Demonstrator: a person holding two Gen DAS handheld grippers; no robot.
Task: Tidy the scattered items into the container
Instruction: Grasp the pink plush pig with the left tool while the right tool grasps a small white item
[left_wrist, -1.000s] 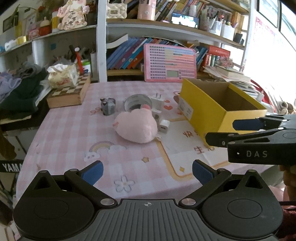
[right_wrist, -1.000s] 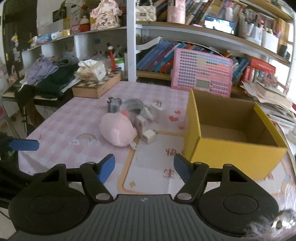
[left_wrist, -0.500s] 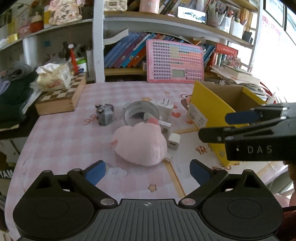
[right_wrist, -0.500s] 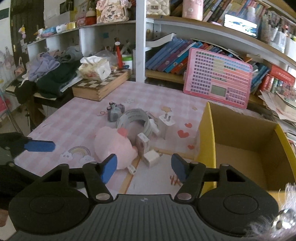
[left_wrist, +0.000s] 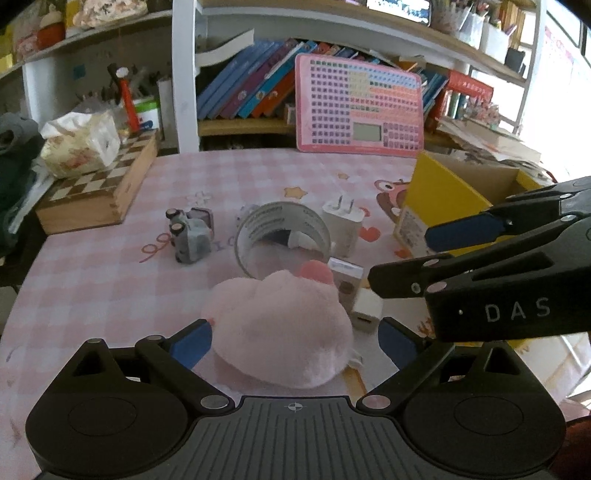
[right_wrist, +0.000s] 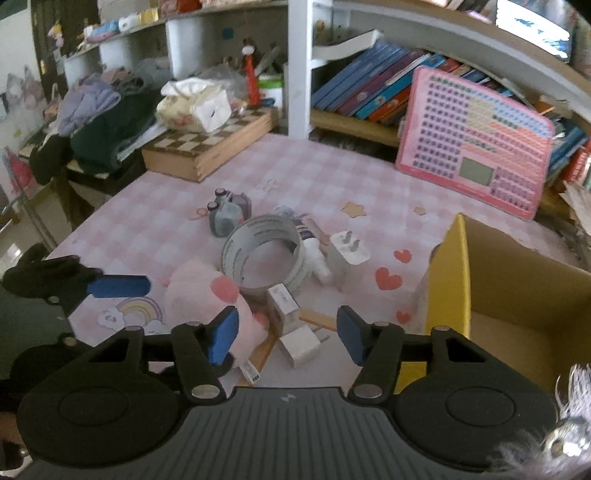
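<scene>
Left claw spread wide around soft pink plush toy; right claw apart above small white charger cube.

Your table layout: plush nearest you, tape roll just behind it. Toy truck left of the roll; charger right of it (prongs up). Small plug beside the plush's right. Box far right. Chessboard back left.
</scene>
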